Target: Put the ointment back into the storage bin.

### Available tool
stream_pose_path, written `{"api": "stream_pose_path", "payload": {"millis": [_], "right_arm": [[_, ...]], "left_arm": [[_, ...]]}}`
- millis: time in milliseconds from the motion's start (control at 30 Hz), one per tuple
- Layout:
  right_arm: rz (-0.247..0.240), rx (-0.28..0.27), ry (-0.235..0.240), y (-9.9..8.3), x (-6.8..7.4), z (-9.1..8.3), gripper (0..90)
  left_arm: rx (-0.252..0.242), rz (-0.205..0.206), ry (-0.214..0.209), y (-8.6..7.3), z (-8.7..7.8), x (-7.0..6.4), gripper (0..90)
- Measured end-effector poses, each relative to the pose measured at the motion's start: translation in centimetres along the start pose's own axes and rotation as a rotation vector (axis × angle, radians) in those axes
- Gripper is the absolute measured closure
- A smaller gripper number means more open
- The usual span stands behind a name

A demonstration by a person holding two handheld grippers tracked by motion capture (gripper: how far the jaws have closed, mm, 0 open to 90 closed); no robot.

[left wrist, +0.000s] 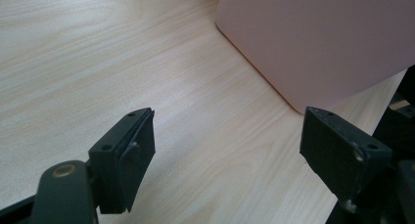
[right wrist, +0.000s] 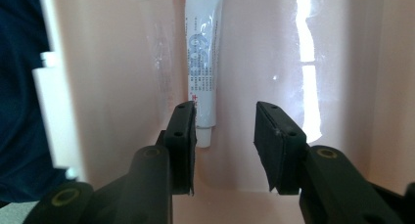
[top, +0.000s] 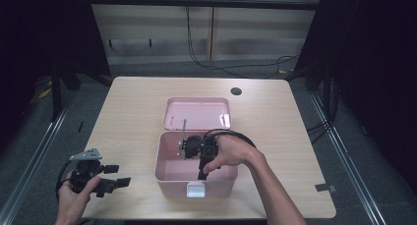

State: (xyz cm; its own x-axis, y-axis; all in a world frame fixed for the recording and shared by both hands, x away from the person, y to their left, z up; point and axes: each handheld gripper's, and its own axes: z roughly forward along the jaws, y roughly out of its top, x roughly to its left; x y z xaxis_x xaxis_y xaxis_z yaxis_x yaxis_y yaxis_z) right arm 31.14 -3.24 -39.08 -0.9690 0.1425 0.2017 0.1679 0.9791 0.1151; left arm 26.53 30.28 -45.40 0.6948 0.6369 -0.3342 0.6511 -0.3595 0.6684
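A pink box [top: 169, 178] stands open in the middle of the table, its lid [top: 196, 112] folded back behind it. My right gripper [top: 201, 173] reaches down into the box, and in the right gripper view it [right wrist: 224, 128] is open just above a white tube [right wrist: 203, 62] with blue print lying on the box floor [right wrist: 254, 53]. The tube's cap end sits beside the left jaw. My left gripper [top: 120, 176] rests over the table at the front left, open and holding nothing. In its own view my left gripper [left wrist: 227, 136] faces a corner of the pink box [left wrist: 318, 43].
A white latch [top: 195, 189] hangs on the box's front wall. A dark round hole [top: 236, 91] sits in the wooden table [top: 133, 102] near its far edge. Cables trail on the floor behind. Bare table lies left and right of the box.
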Motion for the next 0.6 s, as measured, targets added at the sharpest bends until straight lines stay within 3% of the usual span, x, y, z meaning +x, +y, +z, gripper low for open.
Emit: {"api": "stream_pose_path", "payload": {"millis": [433,600], "right_arm": [[0.027,-0.027,-0.058,-0.8,0.7,-2.1,56.1],[0.037,-0.041,-0.059,-1.2,0.8,-2.6,56.3]], "left_arm": [[-0.001,0.006,0.001,0.0,0.0,0.0,20.6],[0.000,0.000,-0.001,0.0,0.0,0.0,20.6]]}}
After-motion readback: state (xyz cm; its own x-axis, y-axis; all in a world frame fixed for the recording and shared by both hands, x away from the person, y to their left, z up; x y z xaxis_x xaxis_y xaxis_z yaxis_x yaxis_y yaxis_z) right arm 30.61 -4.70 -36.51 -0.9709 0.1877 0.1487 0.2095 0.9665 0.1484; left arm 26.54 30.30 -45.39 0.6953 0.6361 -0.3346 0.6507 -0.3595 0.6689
